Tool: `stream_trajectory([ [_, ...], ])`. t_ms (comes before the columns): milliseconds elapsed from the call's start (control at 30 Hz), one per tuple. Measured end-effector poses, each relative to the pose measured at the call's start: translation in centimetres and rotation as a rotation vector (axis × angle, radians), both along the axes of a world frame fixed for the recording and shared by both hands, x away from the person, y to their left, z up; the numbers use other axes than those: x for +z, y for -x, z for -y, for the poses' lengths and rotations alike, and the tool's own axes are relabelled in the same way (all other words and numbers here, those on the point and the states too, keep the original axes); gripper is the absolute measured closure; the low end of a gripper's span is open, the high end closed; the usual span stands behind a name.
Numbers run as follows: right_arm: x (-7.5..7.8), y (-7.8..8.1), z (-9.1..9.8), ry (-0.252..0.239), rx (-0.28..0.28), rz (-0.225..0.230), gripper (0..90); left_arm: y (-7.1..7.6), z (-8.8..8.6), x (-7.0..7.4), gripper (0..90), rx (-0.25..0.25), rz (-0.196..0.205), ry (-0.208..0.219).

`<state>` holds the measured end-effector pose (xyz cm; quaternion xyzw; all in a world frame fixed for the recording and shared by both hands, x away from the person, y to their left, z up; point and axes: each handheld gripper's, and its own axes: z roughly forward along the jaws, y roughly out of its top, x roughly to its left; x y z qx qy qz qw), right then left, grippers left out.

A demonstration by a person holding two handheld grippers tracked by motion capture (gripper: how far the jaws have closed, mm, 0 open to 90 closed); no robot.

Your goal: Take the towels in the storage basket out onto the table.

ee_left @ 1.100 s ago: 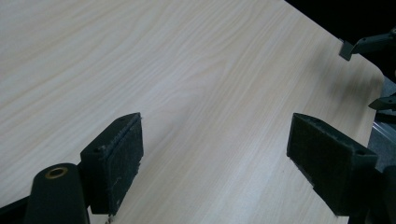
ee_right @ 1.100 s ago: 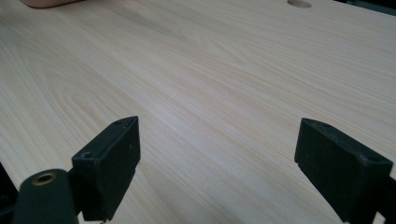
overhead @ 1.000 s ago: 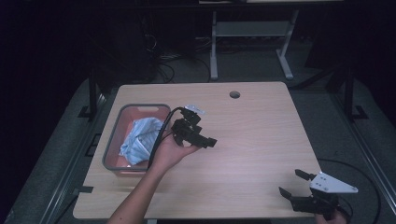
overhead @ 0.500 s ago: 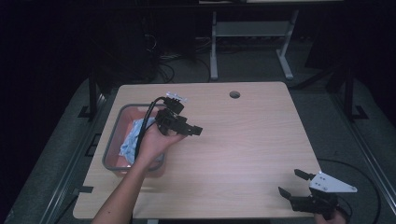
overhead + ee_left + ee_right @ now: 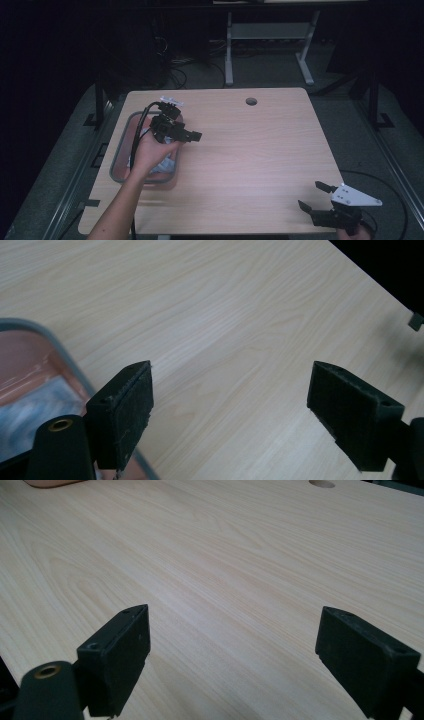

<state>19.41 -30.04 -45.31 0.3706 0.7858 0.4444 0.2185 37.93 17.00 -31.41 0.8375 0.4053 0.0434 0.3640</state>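
A person's left hand holds my left gripper (image 5: 191, 134) above the right edge of a pink tray with a grey rim (image 5: 118, 150). Its jaws point right and stand open with nothing between them. In the left gripper view the left gripper (image 5: 230, 390) hangs over bare wood, with the tray rim (image 5: 57, 347) curving under the left jaw. A pale blue, crumpled item (image 5: 30, 410) lies in the tray, partly hidden by the hand in the high view. My right gripper (image 5: 311, 195) rests open and empty at the table's near right corner, and the right gripper (image 5: 232, 630) faces bare wood.
The wooden table (image 5: 250, 150) has a round cable hole (image 5: 251, 101) near its far edge, which the right gripper view also catches as the cable hole (image 5: 322, 483). A metal stand (image 5: 265, 35) and cables sit on the dark floor beyond.
My left gripper has moved left and slightly away from the table's middle, toward the tray. The right gripper has stayed put.
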Motion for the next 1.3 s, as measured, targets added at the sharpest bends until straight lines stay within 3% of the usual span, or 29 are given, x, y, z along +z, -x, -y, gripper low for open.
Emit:
stream_trajectory([
  [267,0.0,-0.1,0.1,0.005,-0.002,0.008,13.7,0.0,-2.9,0.6,19.0,0.057,-0.006,-0.023],
  [400,0.0,-0.1,0.2,0.005,-0.002,0.007,13.7,0.0,-4.6,0.8,18.9,0.100,-0.004,-0.008],
  [833,-0.1,-0.1,0.0,0.004,0.000,-0.006,13.7,0.2,-9.6,-0.6,18.9,0.230,-0.026,-0.015],
  [1100,-0.1,-0.1,-0.2,0.010,0.012,0.003,13.7,0.0,-11.0,-2.2,18.9,0.278,-0.055,-0.029],
  [1300,-0.1,-0.1,-0.1,0.012,0.012,0.003,13.7,-0.6,-11.3,-3.7,19.1,0.317,-0.091,-0.069],
])
